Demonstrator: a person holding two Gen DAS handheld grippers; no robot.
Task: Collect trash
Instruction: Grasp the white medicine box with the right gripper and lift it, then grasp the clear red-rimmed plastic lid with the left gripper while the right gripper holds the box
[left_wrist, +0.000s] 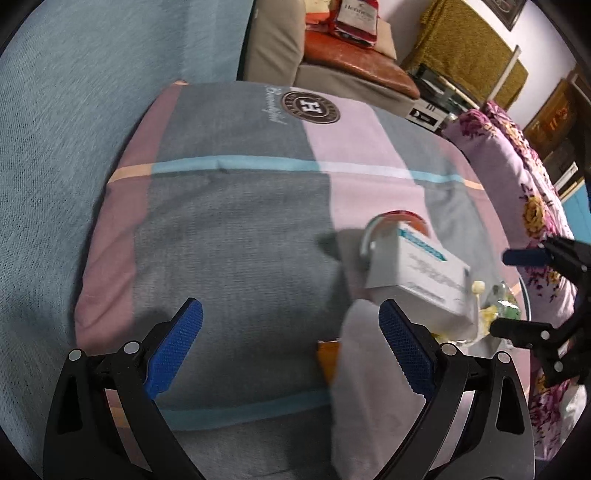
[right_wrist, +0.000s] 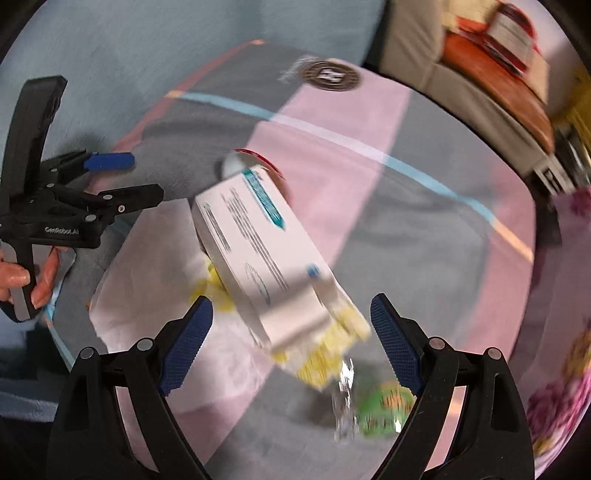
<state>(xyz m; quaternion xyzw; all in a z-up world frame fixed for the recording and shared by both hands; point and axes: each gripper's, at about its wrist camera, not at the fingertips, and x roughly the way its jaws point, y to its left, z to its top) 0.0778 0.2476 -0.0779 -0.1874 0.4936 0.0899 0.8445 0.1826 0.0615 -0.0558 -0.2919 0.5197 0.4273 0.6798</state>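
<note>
A pile of trash lies on a striped cushion (left_wrist: 229, 206). A white carton with teal print (left_wrist: 424, 277) (right_wrist: 258, 251) rests on a red-rimmed lid or cup (left_wrist: 399, 218) (right_wrist: 258, 158). A white tissue (left_wrist: 365, 387) (right_wrist: 147, 277), yellow scraps (right_wrist: 325, 354) and a green clear wrapper (right_wrist: 380, 406) lie around it. My left gripper (left_wrist: 291, 350) is open and empty, left of the carton; it shows in the right wrist view (right_wrist: 125, 181). My right gripper (right_wrist: 291, 343) is open above the carton's near end and the yellow scraps; it shows in the left wrist view (left_wrist: 517, 291).
The cushion sits on a blue-grey sofa (left_wrist: 74, 129). A purple floral blanket (left_wrist: 535, 206) (right_wrist: 561, 332) lies to the right. A beige armchair with an orange seat pad (left_wrist: 354, 62) (right_wrist: 491, 74) and a red bag (left_wrist: 356, 20) stands behind.
</note>
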